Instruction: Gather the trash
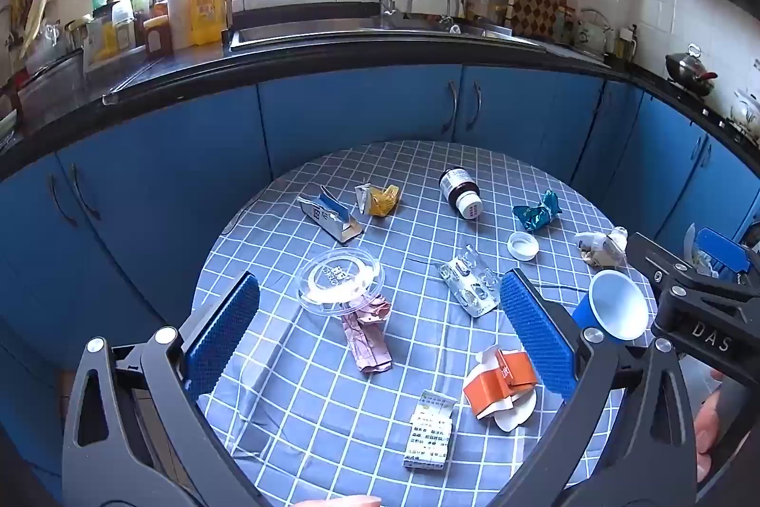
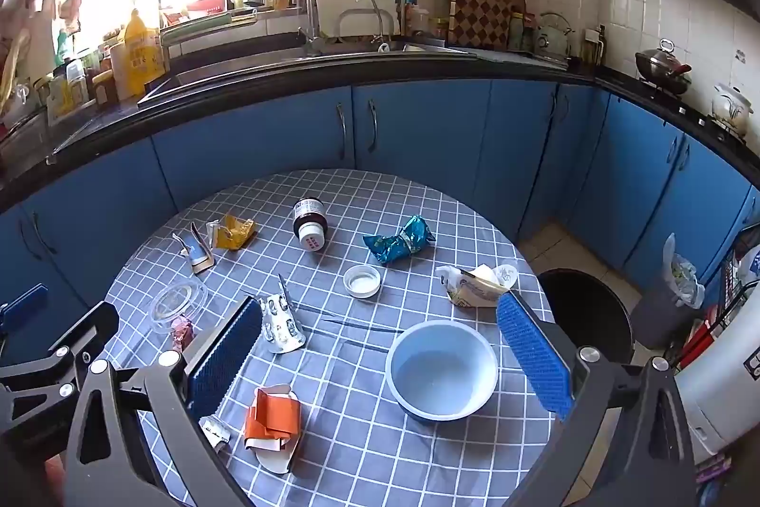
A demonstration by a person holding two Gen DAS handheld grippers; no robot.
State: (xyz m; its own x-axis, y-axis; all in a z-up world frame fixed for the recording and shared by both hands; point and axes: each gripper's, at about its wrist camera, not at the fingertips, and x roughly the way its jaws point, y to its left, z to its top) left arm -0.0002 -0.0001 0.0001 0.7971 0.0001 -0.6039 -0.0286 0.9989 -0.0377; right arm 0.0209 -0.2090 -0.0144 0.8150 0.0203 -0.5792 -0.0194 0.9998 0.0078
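Trash lies scattered on a round table with a blue checked cloth (image 1: 332, 435). My left gripper (image 1: 380, 331) is open and empty above the table, over a pink wrapper (image 1: 368, 333) and a clear plastic lid (image 1: 341, 279). An orange and white carton (image 1: 501, 386), a small medicine box (image 1: 430, 431) and a blister pack (image 1: 470, 281) lie near it. My right gripper (image 2: 380, 359) is open and empty, over a blue paper cup (image 2: 441, 369). A black trash bin (image 2: 586, 312) stands on the floor right of the table.
Further back on the table lie a brown bottle (image 2: 309, 222), a teal wrapper (image 2: 399, 243), a white cap (image 2: 362, 281), a yellow wrapper (image 2: 232, 231), a torn carton (image 1: 330, 217) and a crumpled bag (image 2: 475, 283). Blue cabinets (image 2: 418, 131) and a sink counter stand behind.
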